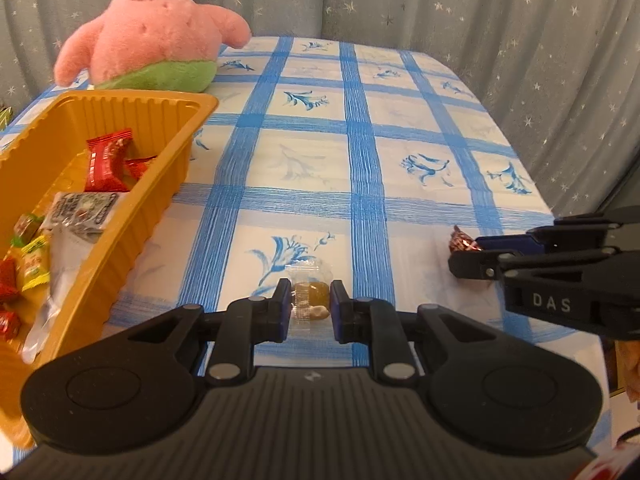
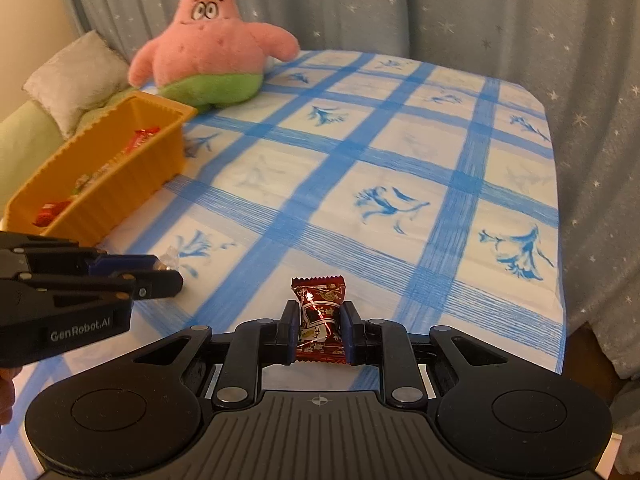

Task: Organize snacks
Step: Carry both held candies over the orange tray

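Clear-wrapped candy (image 1: 310, 300) pinched, left tongs (image 1: 310, 308)

A pink star-shaped plush toy (image 2: 208, 46) with green shorts sits upright at the far left corner of the bench (image 2: 420, 152), which is covered in a white cloth with a blue grid and blue flower prints. Grey-blue curtains (image 2: 440, 4) dotted with small white stars hang close behind the far edge and along the right edge of the bench. Past the left edge, a pale grey cushion (image 2: 74, 76) rests on a light green seat (image 2: 24, 148).
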Action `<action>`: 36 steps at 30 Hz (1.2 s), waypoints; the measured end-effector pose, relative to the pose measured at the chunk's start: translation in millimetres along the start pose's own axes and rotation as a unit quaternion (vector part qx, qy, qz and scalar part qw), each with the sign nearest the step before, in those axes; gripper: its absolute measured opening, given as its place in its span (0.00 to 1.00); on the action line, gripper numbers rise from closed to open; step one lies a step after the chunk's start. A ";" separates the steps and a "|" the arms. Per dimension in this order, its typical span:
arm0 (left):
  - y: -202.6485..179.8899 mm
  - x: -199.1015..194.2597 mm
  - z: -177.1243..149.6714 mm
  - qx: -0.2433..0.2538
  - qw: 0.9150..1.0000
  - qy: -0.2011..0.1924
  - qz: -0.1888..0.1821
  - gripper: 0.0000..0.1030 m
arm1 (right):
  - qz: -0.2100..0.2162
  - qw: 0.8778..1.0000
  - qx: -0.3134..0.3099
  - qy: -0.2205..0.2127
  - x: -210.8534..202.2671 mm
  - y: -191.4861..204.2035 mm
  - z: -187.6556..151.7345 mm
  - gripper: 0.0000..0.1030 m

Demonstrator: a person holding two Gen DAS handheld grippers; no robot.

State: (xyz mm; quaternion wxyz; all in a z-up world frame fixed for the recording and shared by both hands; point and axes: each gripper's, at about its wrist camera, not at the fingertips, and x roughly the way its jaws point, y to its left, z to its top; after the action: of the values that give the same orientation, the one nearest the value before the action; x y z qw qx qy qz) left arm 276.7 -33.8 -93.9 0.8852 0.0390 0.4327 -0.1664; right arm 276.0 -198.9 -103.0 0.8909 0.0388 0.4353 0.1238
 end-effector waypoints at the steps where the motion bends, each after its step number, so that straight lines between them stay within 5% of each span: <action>1: 0.8 -5.6 -1.7 -0.003 1.000 -0.005 0.001 0.17 | 0.003 1.000 -0.002 -0.002 -2.4 2.2 0.7 0.21; 21: 73.7 -125.0 -20.1 -0.070 0.992 -0.070 0.077 0.17 | 0.127 0.990 -0.054 -0.032 -43.3 101.1 30.0 0.21; 36: 137.6 -142.6 -6.4 -0.074 0.987 -0.092 0.112 0.18 | 0.171 0.981 -0.080 -0.037 -16.2 181.3 69.4 0.21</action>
State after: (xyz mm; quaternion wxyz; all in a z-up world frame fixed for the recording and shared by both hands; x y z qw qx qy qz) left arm 235.7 134.4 2.9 0.9348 0.0060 0.3533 -0.0361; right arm 287.1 -25.2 -15.6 0.8721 0.0460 0.3782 0.3070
